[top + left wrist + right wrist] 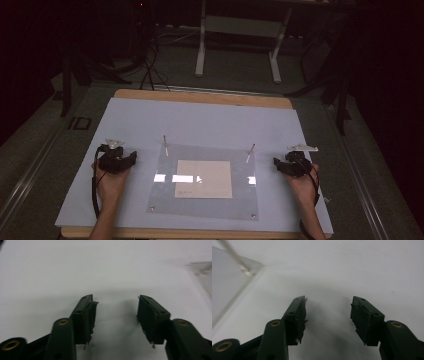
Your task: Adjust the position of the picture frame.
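A clear plastic sheet (205, 200) lies on the pale blue mat (200, 120), with a beige paper square (204, 179) under or on it. Two thin upright pins (165, 142) stand at the sheet's far corners. My left gripper (131, 159) rests on the mat left of the sheet, jaws open and nothing between them; in its own view the left gripper (117, 312) looks over bare mat. My right gripper (276, 163) rests right of the sheet, also open and empty. In its own view the right gripper (328, 312) has the sheet's corner (249, 265) at the upper left.
The mat covers a wooden table (200, 96) whose far edge shows. Beyond it stand a white desk frame (240, 45), dark cables and stands on a grey floor. Bare mat surrounds the sheet on all sides.
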Tool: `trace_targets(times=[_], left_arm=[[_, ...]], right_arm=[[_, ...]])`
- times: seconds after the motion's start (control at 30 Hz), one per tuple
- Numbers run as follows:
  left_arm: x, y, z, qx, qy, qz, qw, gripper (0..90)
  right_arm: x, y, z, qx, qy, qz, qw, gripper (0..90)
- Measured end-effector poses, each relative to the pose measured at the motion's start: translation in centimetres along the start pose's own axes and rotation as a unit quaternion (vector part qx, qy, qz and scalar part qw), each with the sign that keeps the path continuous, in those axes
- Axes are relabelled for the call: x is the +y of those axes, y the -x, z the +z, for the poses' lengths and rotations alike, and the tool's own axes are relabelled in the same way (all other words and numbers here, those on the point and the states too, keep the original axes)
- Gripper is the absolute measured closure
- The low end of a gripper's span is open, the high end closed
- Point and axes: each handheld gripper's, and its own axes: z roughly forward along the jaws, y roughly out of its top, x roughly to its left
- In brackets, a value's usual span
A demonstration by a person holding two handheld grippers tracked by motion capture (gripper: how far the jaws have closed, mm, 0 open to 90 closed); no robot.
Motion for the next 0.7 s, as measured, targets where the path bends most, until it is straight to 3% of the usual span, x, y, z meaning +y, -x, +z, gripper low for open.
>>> trace_targets(times=[0.03, 0.13, 0.17, 0.27, 0.33, 0.37, 0.53, 0.63, 0.7], left_arm=[[0.0, 0.2, -0.1, -0.012, 0.003, 0.008, 0.9999, 49.0], [0.1, 0.4, -0.3, -0.018, 0.004, 0.019, 0.9997, 49.4], [0.1, 0.8, -0.5, -0.041, 0.009, 0.038, 0.9984, 50.2], [0.1, 1.1, -0.6, -0.081, 0.018, 0.039, 0.9958, 51.4], [0.1, 1.2, -0.6, -0.091, 0.02, 0.041, 0.9948, 54.1], [0.1, 1.6, -0.7, -0.108, 0.023, 0.052, 0.9925, 54.3], [0.4, 2.7, -0.8, -0.125, 0.02, 0.078, 0.989, 55.1], [0.6, 3.1, -1.0, -0.132, 0.028, 0.08, 0.9876, 54.1], [0.7, 3.1, -1.1, -0.135, 0.03, 0.08, 0.9872, 53.9]], right_arm=[[0.0, -0.2, -0.1, 0.004, 0.002, -0.006, 1.0, 45.1], [0.1, -0.5, -0.2, 0.005, 0.003, -0.02, 0.9998, 44.6], [0.1, -0.7, -0.3, 0.007, 0.005, -0.026, 0.9996, 44.8], [0.2, -0.9, -0.5, 0.015, 0.012, -0.032, 0.9993, 47.6], [0.3, -1.0, -0.7, 0.039, 0.02, -0.022, 0.9988, 50.8], [0.4, -1.0, -0.9, 0.055, 0.026, -0.017, 0.998, 52.2], [0.5, -1.4, -1.1, 0.083, 0.034, -0.023, 0.9957, 54.2], [0.6, -1.8, -1.3, 0.107, 0.041, -0.037, 0.9927, 56.4], [0.6, -1.9, -1.4, 0.11, 0.044, -0.037, 0.9923, 56.4]])
